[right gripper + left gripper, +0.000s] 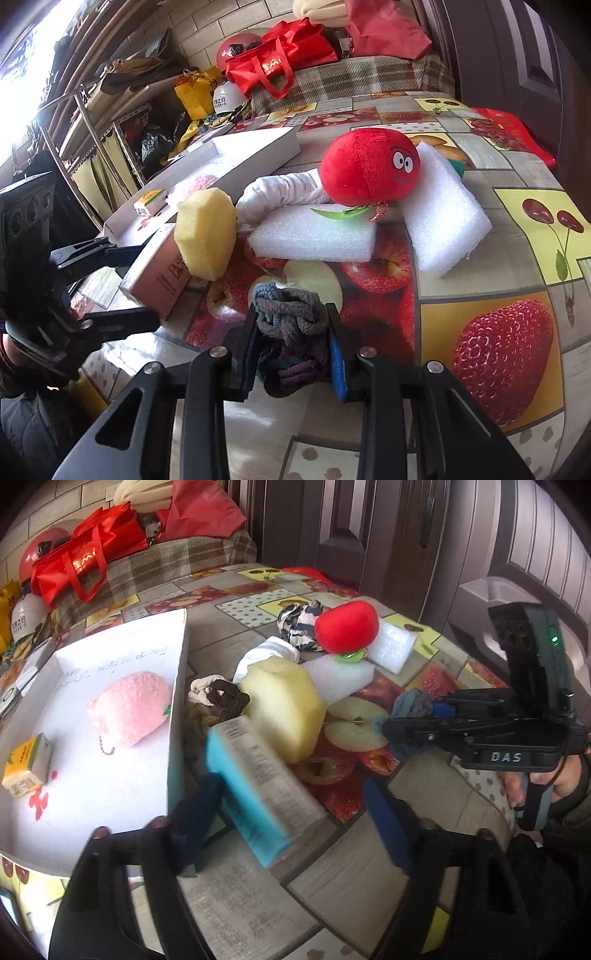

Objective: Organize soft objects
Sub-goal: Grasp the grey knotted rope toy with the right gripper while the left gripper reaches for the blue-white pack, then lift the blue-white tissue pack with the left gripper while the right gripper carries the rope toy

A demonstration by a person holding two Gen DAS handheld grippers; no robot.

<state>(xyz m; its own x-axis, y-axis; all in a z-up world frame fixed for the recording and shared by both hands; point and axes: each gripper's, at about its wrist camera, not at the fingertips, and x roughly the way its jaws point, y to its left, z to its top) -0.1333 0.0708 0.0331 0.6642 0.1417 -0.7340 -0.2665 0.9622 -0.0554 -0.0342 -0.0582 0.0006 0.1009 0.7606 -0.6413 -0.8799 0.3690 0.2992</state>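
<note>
Two hand-held grippers work over a table (480, 273) covered with a fruit-print cloth. The right gripper (293, 349) is clamped on a bundle of grey and purple knitted cloth (290, 314), which bulges out between the blue pads. From the left wrist view this same gripper (402, 716) comes in at 3 o'clock, with the bundle at its tip.

The left gripper (291, 812) has a blue and white carton (258, 786) between its fingers (388, 823). The carton is blurred, and I cannot tell if the pads press on it; a gap seems to remain on the right side.

At 9 o'clock of the carton stands a white tray (177, 686). Inside it lie a pink plush toy (129, 709) and a small yellow juice box (27, 764).

At 12 o'clock of the carton, touching it, is a yellow sponge (284, 709). Behind the sponge lie two white foam blocks (314, 232), a rolled white cloth (280, 192) and a red plush ball with eyes (369, 170), which rests on the foam. A dark knotted cloth (225, 698) lies between the tray and the sponge.
</note>
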